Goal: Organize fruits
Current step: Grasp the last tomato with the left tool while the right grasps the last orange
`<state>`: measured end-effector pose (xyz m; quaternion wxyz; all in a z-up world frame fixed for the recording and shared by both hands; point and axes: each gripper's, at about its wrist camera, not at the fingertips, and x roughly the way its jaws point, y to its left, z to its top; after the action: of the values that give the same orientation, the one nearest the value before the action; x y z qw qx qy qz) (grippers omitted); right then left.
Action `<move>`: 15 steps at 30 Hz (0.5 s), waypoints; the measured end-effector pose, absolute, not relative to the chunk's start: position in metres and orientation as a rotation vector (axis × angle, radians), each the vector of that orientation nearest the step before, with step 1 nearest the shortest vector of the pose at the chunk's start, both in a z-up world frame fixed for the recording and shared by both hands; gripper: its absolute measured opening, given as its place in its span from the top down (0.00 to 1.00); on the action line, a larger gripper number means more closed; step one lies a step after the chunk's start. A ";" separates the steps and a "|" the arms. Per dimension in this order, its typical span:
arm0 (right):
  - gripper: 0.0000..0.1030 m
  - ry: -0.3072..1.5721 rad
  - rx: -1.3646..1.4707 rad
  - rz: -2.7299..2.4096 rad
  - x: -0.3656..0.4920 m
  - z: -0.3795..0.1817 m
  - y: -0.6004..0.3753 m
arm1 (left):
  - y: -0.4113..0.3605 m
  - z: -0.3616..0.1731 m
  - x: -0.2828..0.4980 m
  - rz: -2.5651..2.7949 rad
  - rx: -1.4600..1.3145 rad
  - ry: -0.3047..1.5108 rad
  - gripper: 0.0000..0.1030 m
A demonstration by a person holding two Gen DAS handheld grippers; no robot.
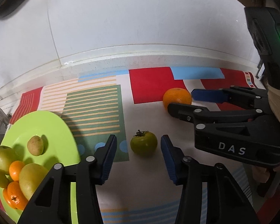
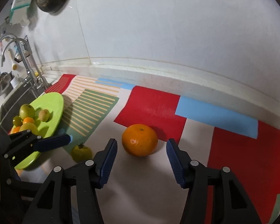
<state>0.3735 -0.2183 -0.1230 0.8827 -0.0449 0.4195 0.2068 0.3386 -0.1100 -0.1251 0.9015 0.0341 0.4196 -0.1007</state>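
Note:
A green tomato-like fruit (image 1: 143, 144) with a dark stem lies on the patterned mat, between the open jaws of my left gripper (image 1: 138, 158). It also shows in the right wrist view (image 2: 81, 152). An orange (image 2: 139, 140) lies on the mat just ahead of my open right gripper (image 2: 141, 160); in the left wrist view the orange (image 1: 176, 97) sits between the right gripper's fingers (image 1: 179, 100). A lime-green plate (image 1: 52, 127) at the left holds several fruits: green, yellowish and small oranges.
The colourful mat (image 2: 155, 106) covers the counter against a white wall (image 2: 158, 28). A sink with a metal faucet (image 2: 28, 63) lies beyond the plate (image 2: 52, 102) at the left.

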 end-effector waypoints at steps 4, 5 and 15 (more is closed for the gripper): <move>0.53 0.905 -0.084 0.440 0.380 -0.131 -0.215 | -0.106 -0.129 0.345 -0.216 0.047 0.891 0.68; 0.55 0.908 -0.083 0.441 0.381 -0.132 -0.215 | -0.105 -0.129 0.346 -0.220 0.039 0.894 0.72; 0.58 0.886 -0.060 0.409 0.369 -0.127 -0.221 | -0.097 -0.114 0.335 -0.202 0.038 0.854 0.72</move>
<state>0.3695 -0.2206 -0.1271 0.8828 -0.0289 0.4257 0.1964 0.3347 -0.0975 -0.1144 0.9050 0.0183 0.4136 -0.0978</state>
